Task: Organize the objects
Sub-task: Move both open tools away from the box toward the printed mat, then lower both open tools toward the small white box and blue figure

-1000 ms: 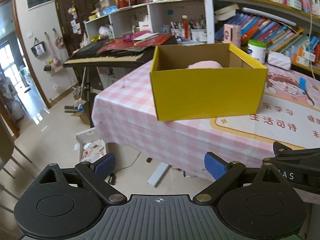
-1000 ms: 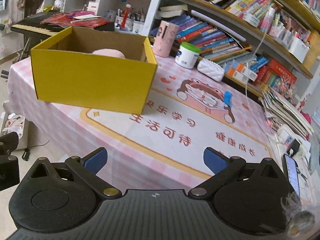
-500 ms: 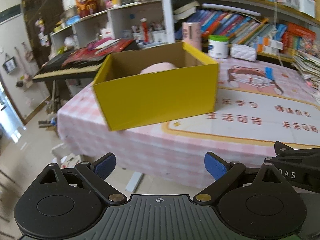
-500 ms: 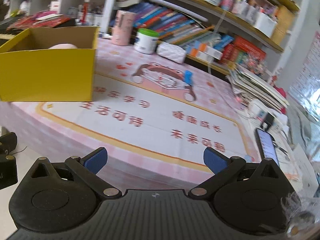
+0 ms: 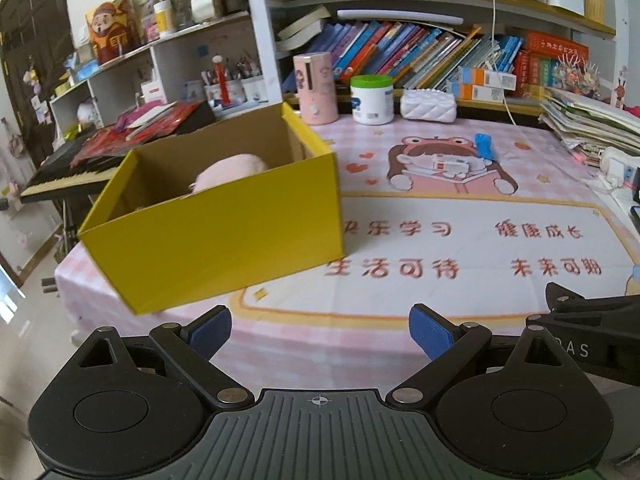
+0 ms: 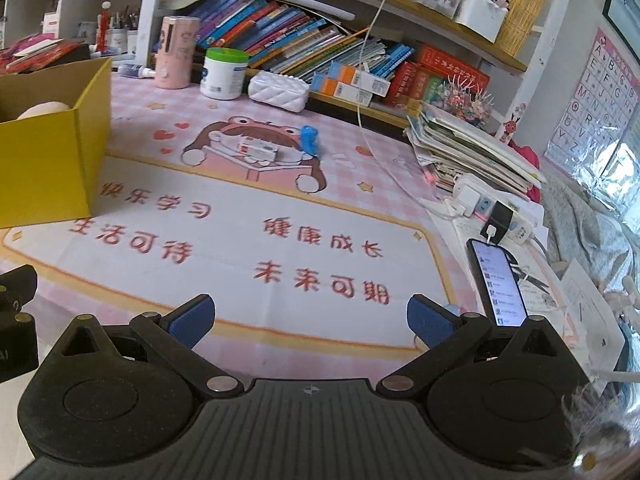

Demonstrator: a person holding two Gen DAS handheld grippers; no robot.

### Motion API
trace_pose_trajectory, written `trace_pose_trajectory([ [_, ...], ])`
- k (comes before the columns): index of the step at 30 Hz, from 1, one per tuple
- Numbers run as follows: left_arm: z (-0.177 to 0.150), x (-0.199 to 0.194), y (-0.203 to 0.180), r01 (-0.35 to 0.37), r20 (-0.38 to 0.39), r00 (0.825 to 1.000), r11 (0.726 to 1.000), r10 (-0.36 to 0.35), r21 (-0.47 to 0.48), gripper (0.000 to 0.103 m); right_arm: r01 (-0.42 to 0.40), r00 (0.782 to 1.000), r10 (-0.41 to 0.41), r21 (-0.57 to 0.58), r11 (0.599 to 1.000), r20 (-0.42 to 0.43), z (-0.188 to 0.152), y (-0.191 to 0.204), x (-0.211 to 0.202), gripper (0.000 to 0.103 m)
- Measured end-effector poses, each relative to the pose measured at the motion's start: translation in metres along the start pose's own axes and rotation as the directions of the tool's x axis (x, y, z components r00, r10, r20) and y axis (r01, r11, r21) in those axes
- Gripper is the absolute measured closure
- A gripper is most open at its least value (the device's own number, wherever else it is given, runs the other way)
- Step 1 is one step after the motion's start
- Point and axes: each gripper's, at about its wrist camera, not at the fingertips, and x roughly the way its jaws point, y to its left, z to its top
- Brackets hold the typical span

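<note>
Judging by the table, sorting is partly done: a pink soft item (image 5: pixel 230 168) already lies in the yellow cardboard box (image 5: pixel 224 236) at the table's left edge, while a blue object (image 6: pixel 309 139) and a small white carton (image 6: pixel 256 147) remain on the printed mat (image 6: pixel 248 240) mid-table. Left gripper (image 5: pixel 320 326) and right gripper (image 6: pixel 310 316) hover at the near edge, fingers apart, empty. Mat reads "快乐学习".

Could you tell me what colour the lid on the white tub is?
Green lid on the white tub; clearest in the left wrist view.
</note>
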Motion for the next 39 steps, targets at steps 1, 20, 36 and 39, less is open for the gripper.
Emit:
trace_pose_trajectory([
  [1, 0.004, 0.003, -0.004, 0.0, -0.002, 1.0, 1.0, 0.0, 0.002, 0.006, -0.001, 1.0, 0.001, 0.001, 1.0, -0.003, 0.003, -0.003, 0.005, 0.0],
  [20, 0.064, 0.068, -0.079, -0.012, -0.026, 1.0, 0.999, 0.011, -0.045, 0.006, -0.122, 0.992, 0.122, -0.021, 0.992, 0.011, 0.065, -0.062, 0.099, 0.0],
  [36, 0.105, 0.099, -0.11, -0.042, 0.014, 0.999, 0.994, 0.044, -0.103, 0.006, -0.302, 0.952, 0.301, 0.031, 0.953, 0.051, 0.106, -0.1, 0.162, 0.013],
  [39, 0.11, 0.105, -0.11, -0.06, 0.009, 0.998, 0.992, 0.061, -0.113, 0.006, -0.327, 0.944, 0.325, 0.031, 0.944, 0.053, 0.114, -0.101, 0.174, 0.015],
])
